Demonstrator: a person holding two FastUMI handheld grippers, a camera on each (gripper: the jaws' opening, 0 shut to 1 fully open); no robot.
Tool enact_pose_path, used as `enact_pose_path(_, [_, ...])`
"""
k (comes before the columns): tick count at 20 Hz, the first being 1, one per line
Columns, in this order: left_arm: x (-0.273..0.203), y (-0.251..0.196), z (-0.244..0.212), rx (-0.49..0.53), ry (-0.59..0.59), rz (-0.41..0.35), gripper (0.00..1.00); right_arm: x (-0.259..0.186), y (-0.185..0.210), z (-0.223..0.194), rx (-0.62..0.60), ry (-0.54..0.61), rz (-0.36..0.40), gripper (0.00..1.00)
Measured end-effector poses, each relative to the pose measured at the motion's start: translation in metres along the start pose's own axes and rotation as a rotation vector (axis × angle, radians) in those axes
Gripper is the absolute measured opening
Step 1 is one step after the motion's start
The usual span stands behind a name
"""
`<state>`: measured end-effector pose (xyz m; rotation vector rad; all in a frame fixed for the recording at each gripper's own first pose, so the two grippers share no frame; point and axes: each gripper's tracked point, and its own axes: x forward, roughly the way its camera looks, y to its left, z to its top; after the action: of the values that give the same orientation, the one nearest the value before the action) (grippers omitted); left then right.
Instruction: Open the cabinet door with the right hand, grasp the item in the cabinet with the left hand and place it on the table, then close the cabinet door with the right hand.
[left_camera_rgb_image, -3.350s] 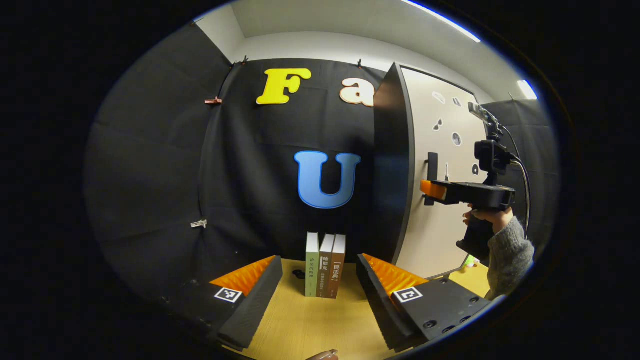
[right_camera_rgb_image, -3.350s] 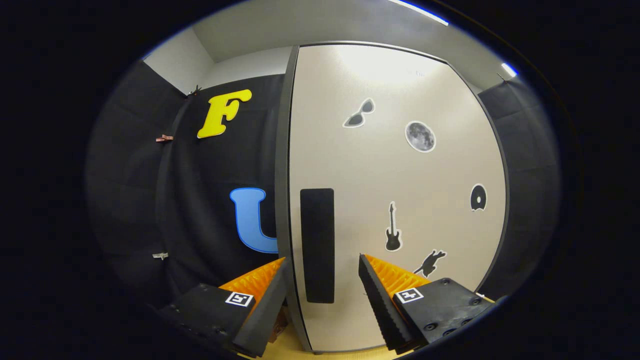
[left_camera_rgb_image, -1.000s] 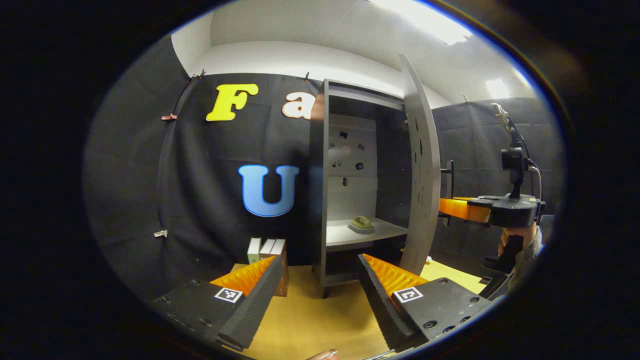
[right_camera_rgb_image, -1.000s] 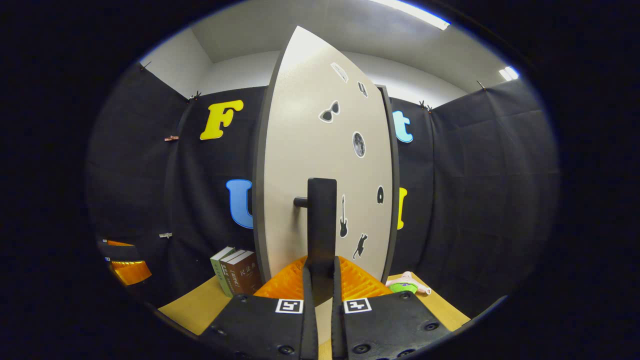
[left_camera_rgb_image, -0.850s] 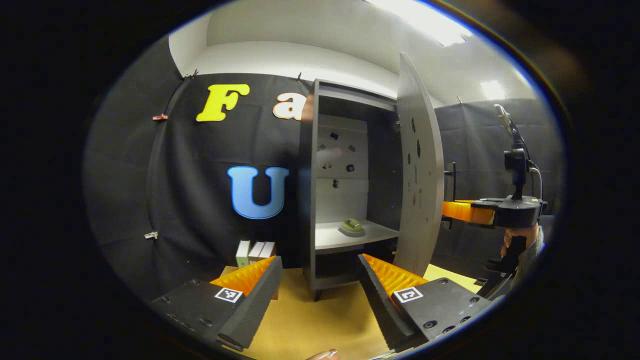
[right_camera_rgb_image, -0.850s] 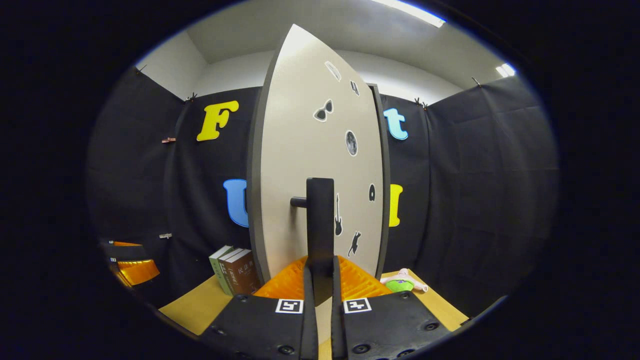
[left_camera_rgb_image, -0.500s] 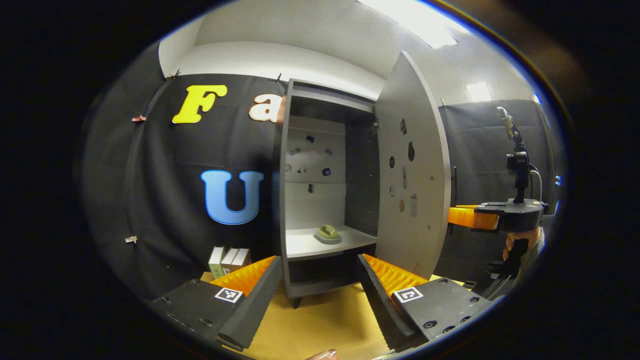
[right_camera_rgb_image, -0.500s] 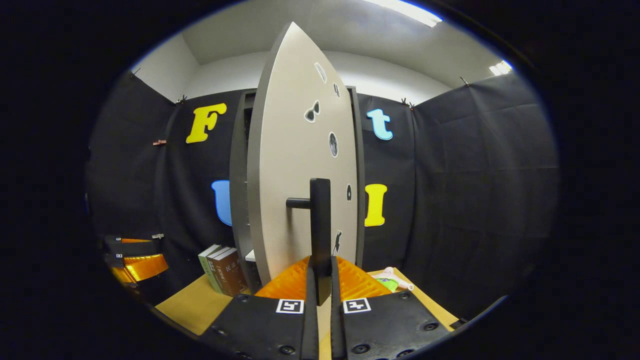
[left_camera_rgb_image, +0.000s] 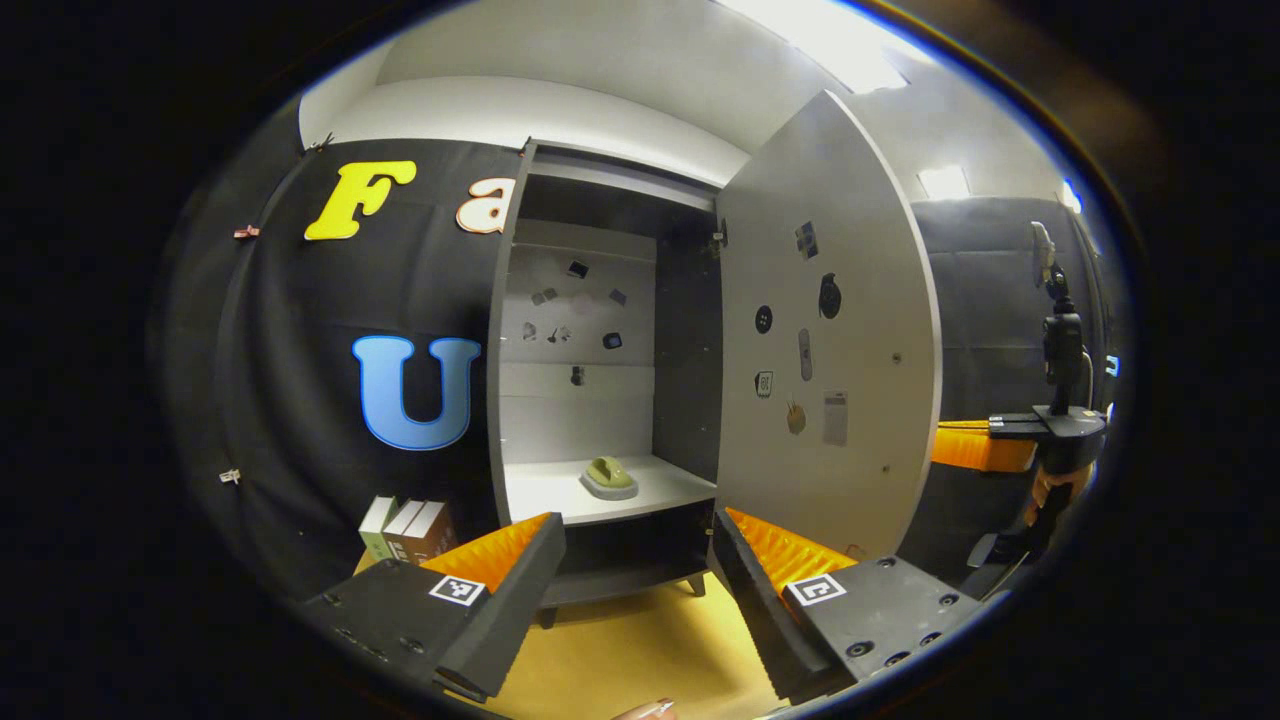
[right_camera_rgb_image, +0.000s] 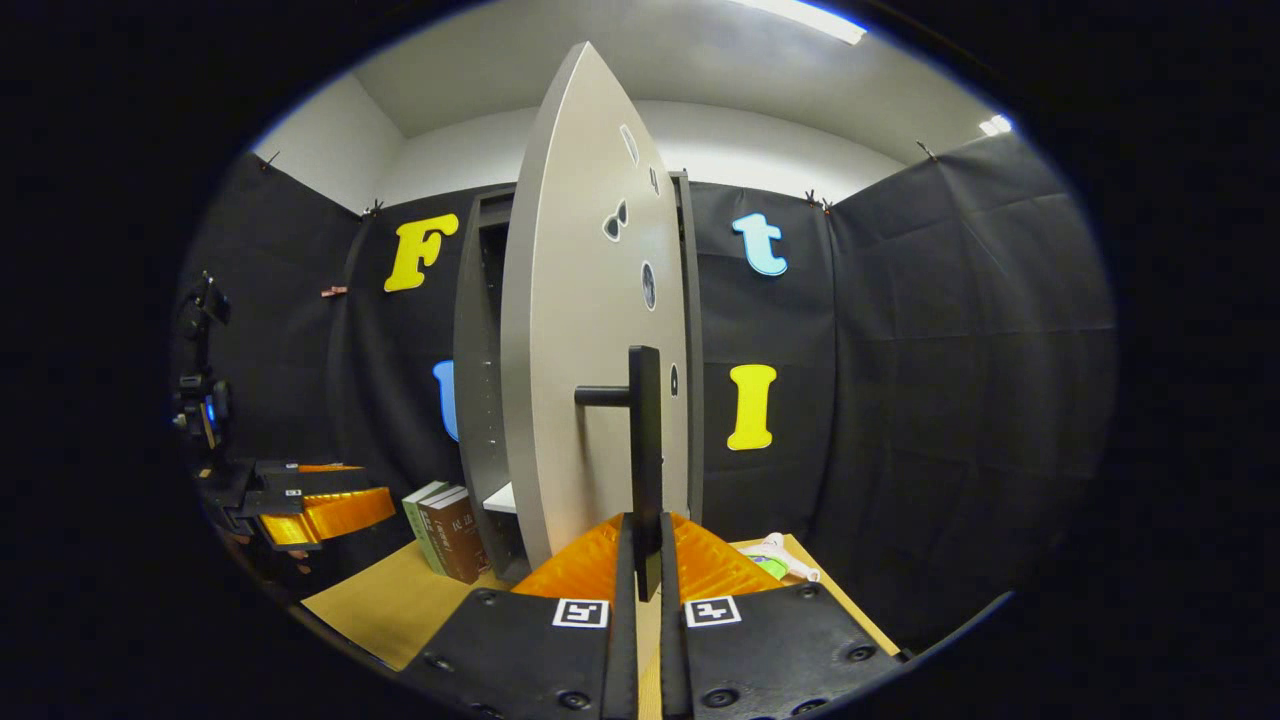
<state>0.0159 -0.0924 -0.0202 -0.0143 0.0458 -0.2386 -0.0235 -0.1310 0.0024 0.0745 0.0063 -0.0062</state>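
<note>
Three books (left_camera_rgb_image: 405, 528) are standing upright together on the desk (left_camera_rgb_image: 640, 650), just left of the cabinet, their spines facing out. In the right gripper view, the same books (right_camera_rgb_image: 445, 545) are sitting at the far left, and a small green and pale object (right_camera_rgb_image: 775, 560), too small to identify, is lying on the desk to the right.

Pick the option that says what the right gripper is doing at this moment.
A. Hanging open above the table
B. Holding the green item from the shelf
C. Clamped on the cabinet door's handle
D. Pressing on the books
C: in the right gripper view the right gripper has both fingers closed on the black handle of the open cabinet door.
</note>
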Motion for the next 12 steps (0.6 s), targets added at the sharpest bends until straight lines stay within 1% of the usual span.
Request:
enact_pose_path(1, [0.008,-0.004,0.001,-0.001,-0.002,0.003,0.91,-0.003,-0.008,0.002,0.019,-0.001,0.015,0.13])
enact_pose_path(2, [0.016,-0.008,0.001,-0.002,-0.003,0.007,0.94,-0.008,-0.017,0.001,0.022,-0.005,0.028,0.13])
enact_pose_path(3, [0.025,-0.012,0.002,-0.004,-0.005,0.012,0.94,-0.012,-0.024,0.001,0.009,-0.01,0.036,0.13])
enact_pose_path(4, [0.032,-0.014,0.003,-0.008,-0.009,0.017,0.96,-0.016,-0.029,0.0,-0.011,-0.012,0.041,0.13])
enact_pose_path(6, [0.05,-0.02,0.005,-0.018,-0.013,0.026,0.91,-0.024,-0.034,-0.001,-0.032,-0.009,0.045,0.13])
enact_pose_path(7, [0.057,-0.022,0.006,-0.02,-0.012,0.032,0.94,-0.024,-0.036,0.001,-0.026,-0.006,0.05,0.13])
enact_pose_path(10, [0.081,-0.023,0.009,-0.002,-0.003,0.045,0.94,-0.026,-0.048,0.003,0.005,-0.013,0.062,0.13])
enact_pose_path(12, [0.097,-0.023,0.014,0.027,-0.001,0.053,0.94,-0.026,-0.057,0.003,-0.029,-0.028,0.049,0.13])
